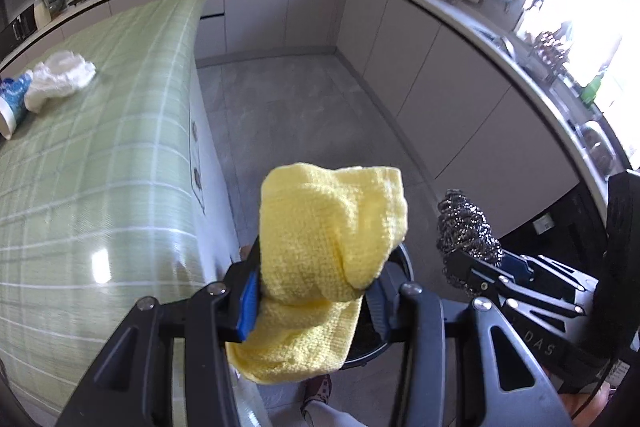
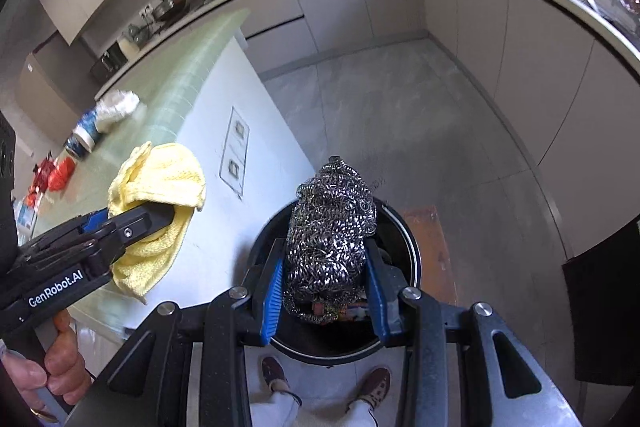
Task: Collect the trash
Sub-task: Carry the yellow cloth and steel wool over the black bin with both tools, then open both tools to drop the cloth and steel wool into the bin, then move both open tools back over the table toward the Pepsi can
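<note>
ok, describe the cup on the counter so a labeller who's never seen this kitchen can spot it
Start at the green checked island counter and look to its far end. The paper cup lies there on its side, its open mouth towards the camera, right against a crumpled white wad. Its blue-and-white pattern sets it apart from the plain white wad and from the red scraps nearer along the counter in the right wrist view.

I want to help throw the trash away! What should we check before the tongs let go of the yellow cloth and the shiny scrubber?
1. Left tongs grip the yellow cloth: ok.
2. Right tongs grip the steel wool scrubber: ok.
3. Scrubber over the black trash bin: ok.
4. Cloth over the bin: not ok; in the right view it hangs beside the table.
5. Bin has room: cannot tell.
</note>
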Tool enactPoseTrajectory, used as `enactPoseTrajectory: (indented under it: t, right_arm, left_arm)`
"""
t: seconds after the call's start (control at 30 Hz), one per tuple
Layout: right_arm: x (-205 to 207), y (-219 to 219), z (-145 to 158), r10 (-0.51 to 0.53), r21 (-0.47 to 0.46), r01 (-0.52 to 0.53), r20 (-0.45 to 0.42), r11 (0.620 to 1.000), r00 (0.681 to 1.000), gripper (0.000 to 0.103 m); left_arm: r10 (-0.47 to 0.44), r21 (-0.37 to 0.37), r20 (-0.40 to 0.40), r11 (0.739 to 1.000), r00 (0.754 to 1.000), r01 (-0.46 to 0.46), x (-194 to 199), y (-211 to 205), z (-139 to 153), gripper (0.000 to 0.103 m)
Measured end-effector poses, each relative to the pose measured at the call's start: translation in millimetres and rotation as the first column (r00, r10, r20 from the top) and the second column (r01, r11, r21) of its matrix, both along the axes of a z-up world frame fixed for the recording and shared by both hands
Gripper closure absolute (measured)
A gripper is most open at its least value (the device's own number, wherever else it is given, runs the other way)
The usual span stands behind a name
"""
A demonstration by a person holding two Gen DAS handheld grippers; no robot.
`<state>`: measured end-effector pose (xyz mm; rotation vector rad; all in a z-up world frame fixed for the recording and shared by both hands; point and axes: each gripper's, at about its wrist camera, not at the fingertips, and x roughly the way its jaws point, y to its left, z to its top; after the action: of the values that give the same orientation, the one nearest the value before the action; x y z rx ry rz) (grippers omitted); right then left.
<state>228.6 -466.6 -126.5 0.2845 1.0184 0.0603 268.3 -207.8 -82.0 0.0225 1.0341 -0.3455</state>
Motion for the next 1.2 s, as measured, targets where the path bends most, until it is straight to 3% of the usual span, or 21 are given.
enactPoseTrajectory:
  t: [0.3, 0.4, 0.47, 0.5, 0.83, 1.2]
  right_arm:
    - [23, -4, -49, 0.090, 0.002, -0.091, -0.078, 0.996, 0.993, 0.060]
    - [28, -7, -59, 0.106, 0.008, -0.106, -0.091, 0.994, 0.990, 0.050]
    - [29, -9, -62, 0.112, 0.006, -0.112, -0.087, 0.994, 0.990, 0.036]
    - [30, -11, -62, 0.106, 0.001, -0.106, -0.083, 0.994, 0.991, 0.035]
    - [31, -26, -24, 0.044, -0.019, -0.044, -0.009, 0.999, 0.999, 0.035]
    - [27, 31, 31, 0.056, -0.033, -0.053, 0.090, 0.998, 0.994, 0.034]
  left_arm:
    - [0.076, 0.058, -0.100, 0.996, 0.992, -0.070, 17, -14, -38, 0.047]
    - [0.081, 0.080, -0.114, 0.994, 0.990, -0.073, 20, -22, -44, 0.038]
    - [0.081, 0.090, -0.133, 0.994, 0.988, -0.069, 22, -26, -48, 0.033]
    - [0.079, 0.094, -0.134, 0.993, 0.988, -0.067, 23, -28, -48, 0.033]
    - [0.119, 0.072, -0.054, 0.991, 0.991, -0.115, 17, -20, -7, 0.031]
    - [0.124, 0.006, 0.044, 0.992, 0.991, -0.124, 2, 45, 48, 0.031]
